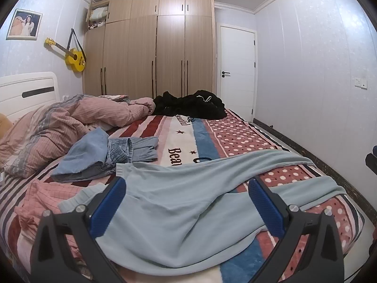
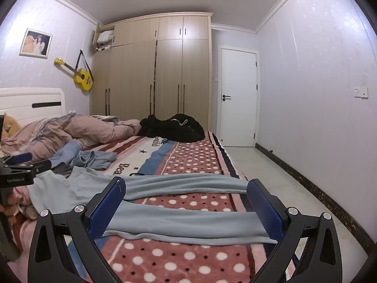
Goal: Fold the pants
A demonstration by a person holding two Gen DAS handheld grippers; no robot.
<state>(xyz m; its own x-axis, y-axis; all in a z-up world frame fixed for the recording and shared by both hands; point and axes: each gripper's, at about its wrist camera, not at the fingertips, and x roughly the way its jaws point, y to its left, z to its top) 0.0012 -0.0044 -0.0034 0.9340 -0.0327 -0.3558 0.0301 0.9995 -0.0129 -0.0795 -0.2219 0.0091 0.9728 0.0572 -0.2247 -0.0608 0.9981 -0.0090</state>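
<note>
While both tongs hover over the bed (image 1: 235,139), neither one grips anything. Left tongs (image 1: 187,186): fingers spread wide, blue pads (image 1: 110,202) clear of the cloth. Right tongs (image 2: 186,188): fingers likewise spread wide, nothing between them but the cloth lying below.

Pants (image 1: 188,202): light blue, laid flat across the blanket, directly beneath and ahead of the left tongs at the waist end. The two legs (image 2: 188,224) run crosswise under the right tongs, apart from each other, with dotted blanket (image 2: 188,200) showing between them.

Beyond the left tongs, to their left, lies a crumpled blue garment (image 1: 106,158), just beside the pants' waistband. Farther ahead lies a black heap (image 1: 190,106), well apart from the pants. A pink quilt (image 1: 70,127) lies to the far left.
</note>
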